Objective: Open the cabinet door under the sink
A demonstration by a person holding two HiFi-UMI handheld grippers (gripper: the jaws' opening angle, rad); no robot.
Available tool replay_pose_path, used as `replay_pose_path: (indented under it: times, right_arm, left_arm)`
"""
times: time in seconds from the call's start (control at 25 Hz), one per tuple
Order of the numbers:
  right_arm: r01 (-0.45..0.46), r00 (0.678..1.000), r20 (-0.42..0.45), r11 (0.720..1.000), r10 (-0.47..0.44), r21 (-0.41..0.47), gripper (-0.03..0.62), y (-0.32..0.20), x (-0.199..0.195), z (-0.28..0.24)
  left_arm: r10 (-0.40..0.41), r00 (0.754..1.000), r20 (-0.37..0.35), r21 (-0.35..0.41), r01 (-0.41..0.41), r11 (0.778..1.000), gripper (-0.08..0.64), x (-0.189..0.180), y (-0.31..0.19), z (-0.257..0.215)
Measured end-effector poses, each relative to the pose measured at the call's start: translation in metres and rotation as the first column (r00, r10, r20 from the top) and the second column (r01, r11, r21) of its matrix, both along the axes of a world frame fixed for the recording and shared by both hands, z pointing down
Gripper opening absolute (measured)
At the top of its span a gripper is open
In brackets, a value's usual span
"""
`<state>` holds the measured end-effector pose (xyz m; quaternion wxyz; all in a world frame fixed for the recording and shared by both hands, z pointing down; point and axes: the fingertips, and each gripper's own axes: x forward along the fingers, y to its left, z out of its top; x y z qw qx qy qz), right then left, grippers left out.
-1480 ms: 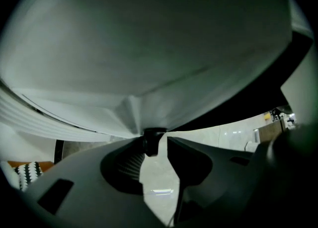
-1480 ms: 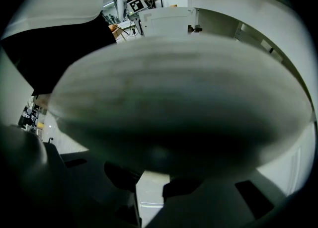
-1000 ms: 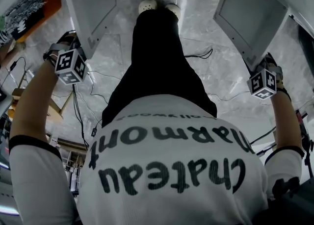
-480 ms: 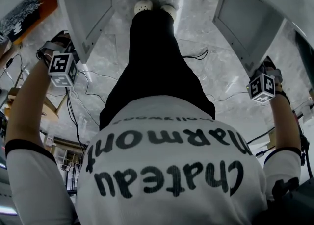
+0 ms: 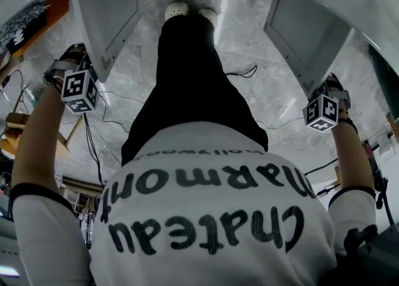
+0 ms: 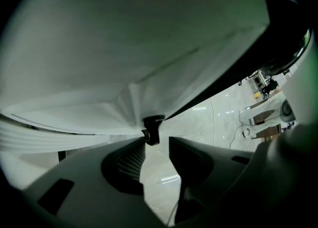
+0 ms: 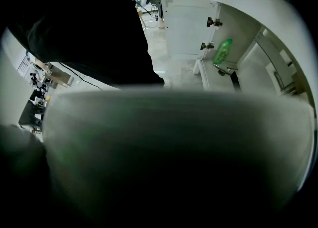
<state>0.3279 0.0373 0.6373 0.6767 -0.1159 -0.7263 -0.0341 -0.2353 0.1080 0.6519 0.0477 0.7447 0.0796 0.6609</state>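
Note:
Both white doors under the sink stand swung open. In the head view the left door [image 5: 106,14] and the right door [image 5: 305,29] flank the person's black trousers [image 5: 187,73]. My left gripper [image 5: 87,74] points down at the left door's outer corner. In the left gripper view its jaws [image 6: 158,145] stand apart with floor showing between them, and a small black fitting [image 6: 151,130] on the door's edge sits just past the tips. My right gripper [image 5: 326,88] is at the right door's outer corner, its jaws closing. A blurred white surface [image 7: 174,137] hides them in the right gripper view.
The right gripper view looks into the cabinet, with a green bottle [image 7: 222,52] inside and hinges [image 7: 213,22] on the far door. Black cables [image 5: 246,70] trail over the marble floor [image 5: 249,98]. Wooden furniture [image 5: 15,135] stands at the left.
The head view has shifted a little. Both grippers keep to the doors' outer corners, the right one drifting slightly left. The doors stay open.

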Motion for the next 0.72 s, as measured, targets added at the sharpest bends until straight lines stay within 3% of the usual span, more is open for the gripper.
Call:
replay_pose_path:
  times: [0.12, 0.24, 0.44, 0.64, 0.72]
  right_arm:
    - [-0.019, 1.0, -0.005, 1.0, 0.019, 0.0, 0.06, 0.0005, 0.0001, 0.0005]
    - [-0.036, 0.999, -0.002, 0.999, 0.036, -0.007, 0.075, 0.0019, 0.0011, -0.0004]
    - [-0.07, 0.997, 0.01, 0.997, 0.071, -0.017, 0.087, 0.0009, -0.0022, -0.0019]
    - [-0.089, 0.996, -0.003, 0.996, 0.089, -0.008, 0.106, -0.0012, -0.0005, -0.0011]
    - [-0.096, 0.995, -0.019, 0.995, 0.096, 0.0, 0.123, -0.0039, -0.0001, -0.0005]
  left_arm:
    - [-0.018, 1.0, 0.01, 0.006, 0.018, 1.0, 0.139, -0.0015, -0.0024, 0.0038]
    - [-0.031, 1.0, -0.006, 0.019, 0.031, 0.999, 0.072, 0.0044, -0.0077, 0.0063]
    - [0.0, 1.0, -0.016, 0.007, 0.0, 1.0, 0.072, 0.0027, -0.0084, 0.0068]
    - [-0.052, 0.998, -0.027, -0.041, 0.051, 0.998, 0.074, 0.0064, -0.0076, 0.0063]
    - [-0.073, 0.997, -0.027, -0.033, 0.073, 0.997, 0.137, 0.0047, -0.009, 0.0061]
